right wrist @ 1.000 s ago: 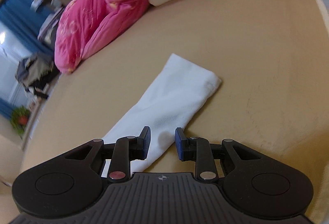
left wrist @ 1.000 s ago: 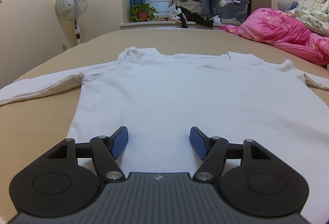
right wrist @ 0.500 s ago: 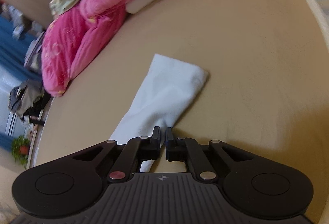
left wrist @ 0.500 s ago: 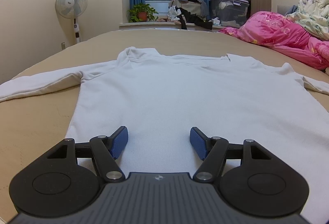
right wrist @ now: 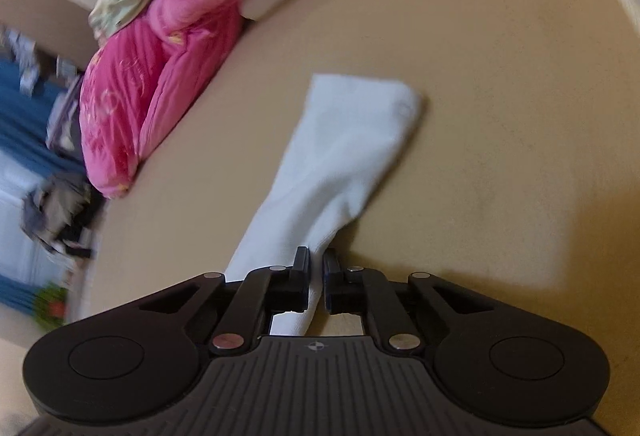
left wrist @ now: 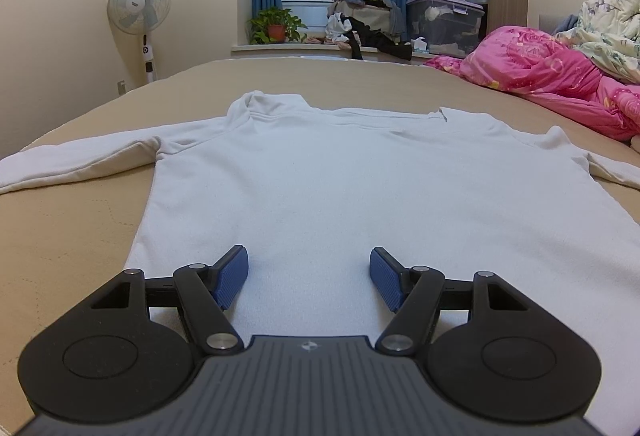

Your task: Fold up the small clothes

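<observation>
A white long-sleeved top [left wrist: 344,188] lies flat on the tan bed, collar away from me and sleeves spread to both sides. My left gripper [left wrist: 309,268] is open and empty, low over the hem end of the top's body. In the right wrist view, the top's right sleeve [right wrist: 340,164] lies on the bed with its cuff pointing away. My right gripper [right wrist: 316,264] is shut on the sleeve's near edge, with the cloth pinched between the jaws and lifted a little.
A pink quilt [left wrist: 552,84] and a floral quilt [left wrist: 608,24] are heaped along the right side of the bed; the pink quilt also shows in the right wrist view [right wrist: 152,84]. A fan [left wrist: 140,16], a plant [left wrist: 276,26] and storage boxes [left wrist: 444,20] stand beyond the bed.
My right gripper has closed from open onto the sleeve and started to lift it. My left gripper has stayed open over the hem.
</observation>
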A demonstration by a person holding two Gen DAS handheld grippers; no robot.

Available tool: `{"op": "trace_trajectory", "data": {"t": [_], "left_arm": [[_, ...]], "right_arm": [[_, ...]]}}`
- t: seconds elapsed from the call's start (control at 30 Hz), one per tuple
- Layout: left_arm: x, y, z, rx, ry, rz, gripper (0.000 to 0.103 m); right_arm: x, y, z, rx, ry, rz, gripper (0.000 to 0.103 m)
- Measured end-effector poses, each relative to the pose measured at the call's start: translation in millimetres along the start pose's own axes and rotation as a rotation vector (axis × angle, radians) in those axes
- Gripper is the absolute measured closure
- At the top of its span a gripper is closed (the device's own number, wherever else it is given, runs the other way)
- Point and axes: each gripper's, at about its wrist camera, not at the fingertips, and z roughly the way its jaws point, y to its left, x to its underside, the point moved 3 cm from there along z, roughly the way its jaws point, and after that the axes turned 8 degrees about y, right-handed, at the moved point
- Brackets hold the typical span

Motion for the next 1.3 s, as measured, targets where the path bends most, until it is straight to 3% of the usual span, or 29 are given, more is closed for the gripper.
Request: {"op": "trace_trajectory", "data": {"t": [0.1,0.2,0.3,0.37,0.43,0.5,0.57,0.63,0.7,0.8,0.87,0.93,1.0,1.13,1.2,1.27,1.3], "left_arm": [[0.0,0.1,0.0,0.001,-0.001,-0.001,0.031],[0.0,0.1,0.0,0.004,-0.003,-0.003,0.031],[-0.1,0.2,0.1,0.005,-0.003,-0.003,0.031],[-0.1,0.2,0.3,0.005,-0.002,-0.003,0.031],[-0.5,0.2,0.4,0.007,0.001,-0.006,0.031],[-0.7,0.8,0.5,0.011,0.003,-0.009,0.031],[-1.1,1.6,0.5,0.017,0.006,-0.015,0.031],[-1.7,3.1,0.4,0.025,0.007,-0.023,0.031],[-1.6,3.5,0.2,0.028,0.007,-0.027,0.031],[-1.3,3.2,0.1,0.033,0.004,-0.032,0.031],[-1.5,2.9,-0.1,0.036,0.005,-0.035,0.031],[-2.5,2.4,-0.4,0.036,0.008,-0.037,0.031],[-4.0,2.9,-0.6,0.038,0.013,-0.039,0.031],[-10.1,1.9,-3.5,0.026,0.04,-0.037,0.032],[-14.0,-0.6,-6.1,0.008,0.056,-0.024,0.039],[-24.9,0.3,-6.9,0.008,0.071,-0.029,0.072],[-33.4,3.0,-7.2,0.012,0.07,-0.046,0.078]], "right_arm": [[17.5,54.3,-13.7,0.084,-0.129,-0.288,0.097],[62.3,126.9,-39.2,0.061,-0.262,-0.582,0.097],[151.4,204.8,-76.7,-0.151,-0.34,-0.888,0.097],[227.9,240.8,-102.9,-0.345,-0.317,-1.069,0.097],[312.4,260.2,-126.5,-0.551,-0.222,-1.233,0.097],[388.5,265.5,-131.5,-0.72,0.058,-1.338,0.097],[449.9,259.6,-122.3,-0.709,0.339,-1.445,0.097],[475.5,250.3,-113.8,-0.63,0.521,-1.502,0.097],[460.5,243.3,-114.7,-0.555,0.57,-1.44,0.091],[408.5,236.4,-121.9,-0.471,0.617,-1.35,0.082],[374.3,221.4,-136.6,-0.415,0.606,-1.309,0.08],[335.9,203.2,-144.9,-0.317,0.587,-1.254,0.071],[302.8,186.1,-144.0,-0.242,0.574,-1.148,0.067],[287.8,139.4,-121.2,-0.221,0.552,-0.976,0.067],[293.4,128.8,-103.6,-0.134,0.579,-0.913,0.068],[297.4,133.7,-107.9,-0.196,0.53,-0.977,0.068],[304.4,136.8,-110.1,-0.185,0.512,-1.062,0.068]]}}
